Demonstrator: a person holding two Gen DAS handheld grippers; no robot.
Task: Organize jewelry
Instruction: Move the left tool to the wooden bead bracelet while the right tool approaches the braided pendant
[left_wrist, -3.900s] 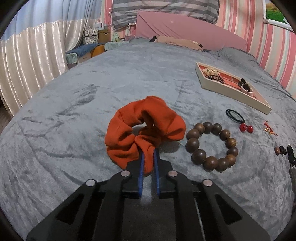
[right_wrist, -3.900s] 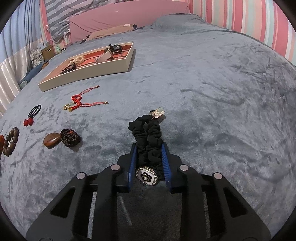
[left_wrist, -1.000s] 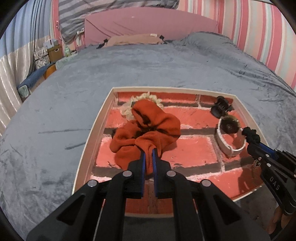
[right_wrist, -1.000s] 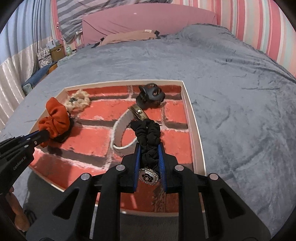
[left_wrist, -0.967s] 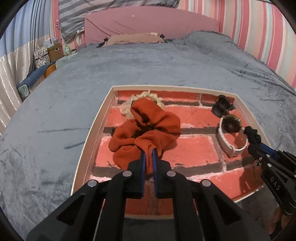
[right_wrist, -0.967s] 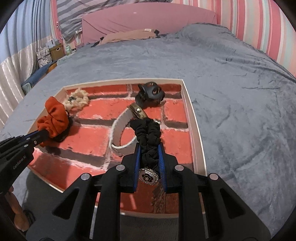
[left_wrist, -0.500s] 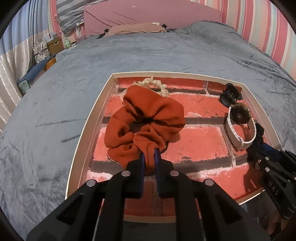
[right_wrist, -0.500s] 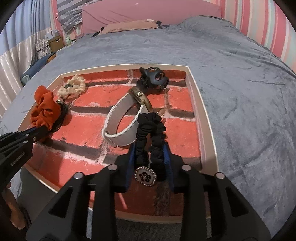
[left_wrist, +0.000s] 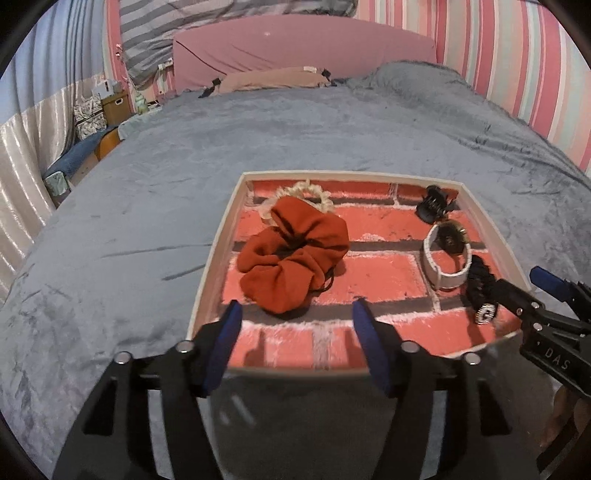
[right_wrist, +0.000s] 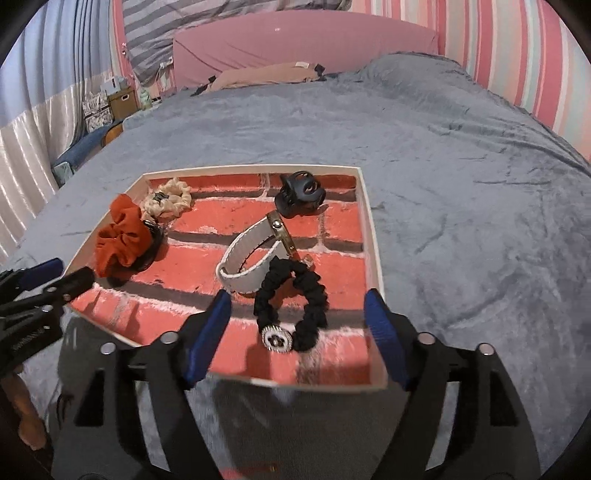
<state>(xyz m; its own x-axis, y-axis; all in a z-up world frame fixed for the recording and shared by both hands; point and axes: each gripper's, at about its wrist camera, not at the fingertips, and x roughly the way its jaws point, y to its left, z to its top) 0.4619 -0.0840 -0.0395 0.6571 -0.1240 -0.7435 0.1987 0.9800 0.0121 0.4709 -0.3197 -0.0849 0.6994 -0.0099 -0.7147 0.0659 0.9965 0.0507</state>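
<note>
Grey velvet bedspread runs bare and wide left of the tray, out to the curtain and boxes at the bed's edge. Tray sits near the bed's near edge, cream rim, brick-print floor. Left gripper hangs over the tray's near-left corner, jaws opening, blue pads wide apart; nothing pressed between them. Orange scrunchie lies free on the tray floor just beyond those pads, close to the left wall, overlapping a cream scrunchie that sits in the far-left corner. A thin dark elastic shows under the orange one's right side. Middle of the tray floor is bare brick print, open between the orange scrunchie and the pale strap. Moving right: black claw clip near the far wall, pale watch strap with gold buckle standing on edge below it, touching the black scrunchie. That black scrunchie with its jewelled flower charm lies flat near the tray's near-right corner, a narrow strip of floor between it and the right rim. Right gripper hovers over it, jaws opening, pads clear on both sides, no contact seen. Right of the tray, bedspread again bare up to the striped wall.
</note>
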